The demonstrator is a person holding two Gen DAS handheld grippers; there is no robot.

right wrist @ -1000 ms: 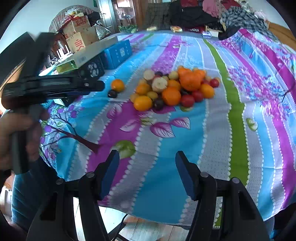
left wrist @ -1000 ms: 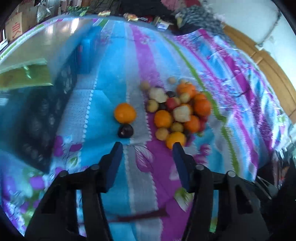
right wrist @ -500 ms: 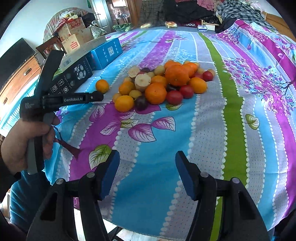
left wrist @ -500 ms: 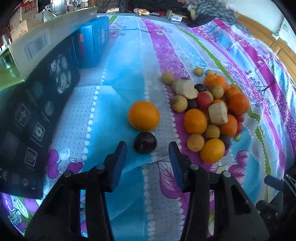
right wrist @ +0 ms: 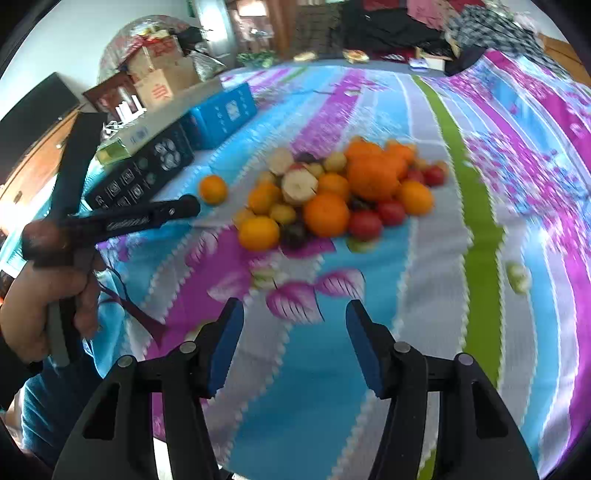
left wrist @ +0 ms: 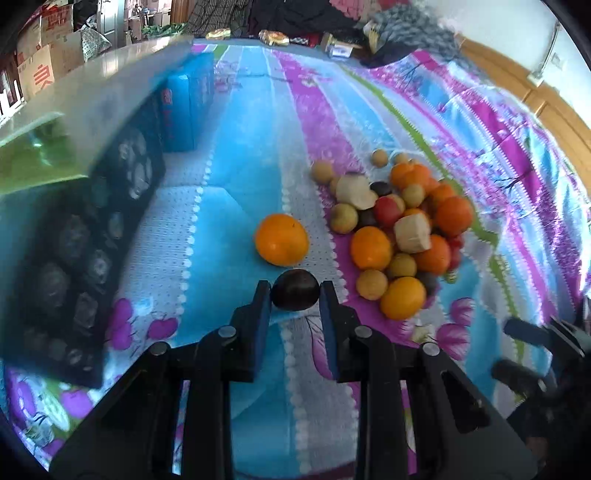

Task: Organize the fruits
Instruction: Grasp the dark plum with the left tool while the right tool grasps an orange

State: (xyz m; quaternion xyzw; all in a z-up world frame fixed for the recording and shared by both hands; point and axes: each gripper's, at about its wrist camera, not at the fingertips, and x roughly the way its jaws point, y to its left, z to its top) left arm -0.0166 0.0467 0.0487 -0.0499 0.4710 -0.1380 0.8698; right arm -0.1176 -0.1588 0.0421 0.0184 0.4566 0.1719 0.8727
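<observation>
My left gripper (left wrist: 294, 295) is shut on a dark purple plum (left wrist: 295, 290) that rests on the striped cloth. A lone orange (left wrist: 281, 239) lies just beyond the plum. A pile of fruit (left wrist: 402, 225) with oranges, red, yellow and dark pieces sits to the right. In the right wrist view the pile (right wrist: 340, 195) is ahead of my right gripper (right wrist: 293, 314), which is open and empty above the cloth. The left gripper (right wrist: 177, 210) shows there at the left, held in a hand; the plum is hidden behind it.
A black box (left wrist: 74, 251) with a flat box on top and a blue box (left wrist: 188, 107) stand at the left. Clutter and clothes lie at the far edge (left wrist: 332, 33). The cloth-covered table edge is close below my right gripper (right wrist: 258, 458).
My left gripper moved forward to the plum and closed its fingers on it. My right gripper moved nearer to the fruit pile and stayed open.
</observation>
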